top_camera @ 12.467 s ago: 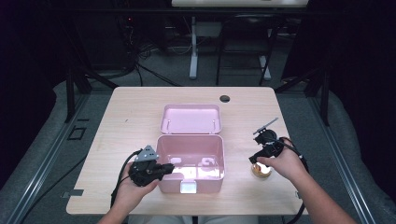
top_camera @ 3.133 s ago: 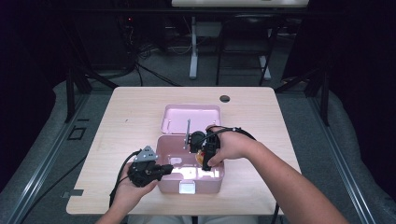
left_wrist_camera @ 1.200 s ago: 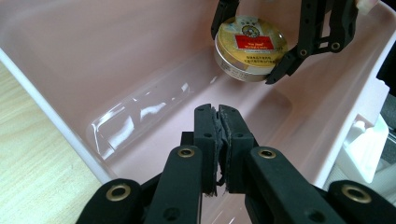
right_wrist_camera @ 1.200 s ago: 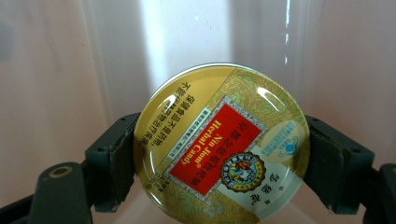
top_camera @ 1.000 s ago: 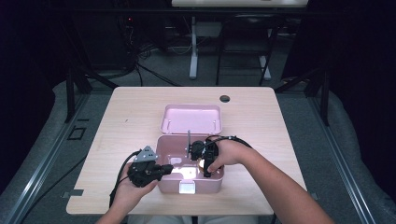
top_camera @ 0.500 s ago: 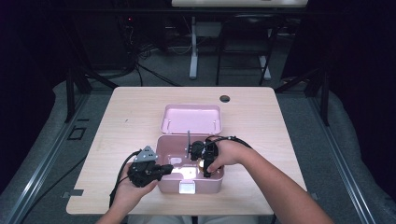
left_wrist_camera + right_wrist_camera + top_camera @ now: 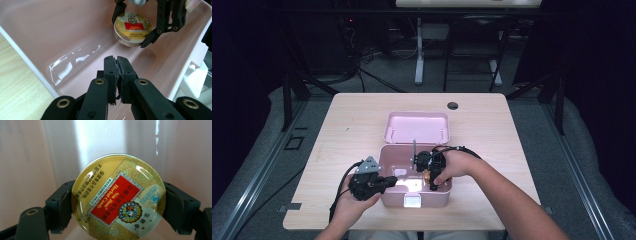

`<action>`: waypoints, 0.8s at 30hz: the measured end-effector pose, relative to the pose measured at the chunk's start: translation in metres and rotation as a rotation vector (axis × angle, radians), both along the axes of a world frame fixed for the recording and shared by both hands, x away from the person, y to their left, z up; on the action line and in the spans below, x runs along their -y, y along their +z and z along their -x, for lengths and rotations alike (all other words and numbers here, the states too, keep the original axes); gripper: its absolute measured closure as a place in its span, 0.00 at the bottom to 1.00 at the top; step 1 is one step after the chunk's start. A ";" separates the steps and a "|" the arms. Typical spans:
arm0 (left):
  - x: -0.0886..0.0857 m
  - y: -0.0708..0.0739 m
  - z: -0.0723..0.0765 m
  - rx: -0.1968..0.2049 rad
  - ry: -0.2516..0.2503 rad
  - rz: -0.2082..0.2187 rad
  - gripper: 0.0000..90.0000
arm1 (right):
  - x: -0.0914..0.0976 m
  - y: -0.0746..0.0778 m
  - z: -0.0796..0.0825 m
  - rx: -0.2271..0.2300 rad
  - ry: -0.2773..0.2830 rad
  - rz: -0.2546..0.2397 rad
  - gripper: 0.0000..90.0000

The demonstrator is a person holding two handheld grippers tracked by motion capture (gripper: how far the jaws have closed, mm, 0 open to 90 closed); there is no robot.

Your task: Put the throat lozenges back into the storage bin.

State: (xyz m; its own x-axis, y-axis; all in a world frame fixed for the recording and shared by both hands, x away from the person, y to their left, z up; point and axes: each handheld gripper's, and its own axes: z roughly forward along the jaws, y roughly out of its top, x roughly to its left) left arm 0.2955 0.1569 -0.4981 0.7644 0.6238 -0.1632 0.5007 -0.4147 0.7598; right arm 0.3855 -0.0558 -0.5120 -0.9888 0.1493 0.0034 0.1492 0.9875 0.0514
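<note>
Though glossy, round candy tin (image 7: 117,196)

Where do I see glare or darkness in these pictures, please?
High view: dark room around the table, a bright patch on the box floor. Left gripper view: white streaks on the box wall. Right gripper view: glare on the tin lid and a washed-out band behind it.

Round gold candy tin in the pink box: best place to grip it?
Grip the round gold candy tin across its rim, on opposite sides, coming from above into the pink plastic box. It is flat and its lid is broad; the right gripper holds it so.
</note>
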 end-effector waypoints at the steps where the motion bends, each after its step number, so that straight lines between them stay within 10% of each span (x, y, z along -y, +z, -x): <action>1: 0.000 0.000 0.000 0.000 0.000 0.000 0.96 | 0.000 0.000 0.000 -0.001 -0.003 -0.003 0.22; 24: 0.000 0.000 0.000 -0.003 0.002 0.004 0.95 | 0.002 0.013 0.001 0.027 -0.027 -0.029 0.19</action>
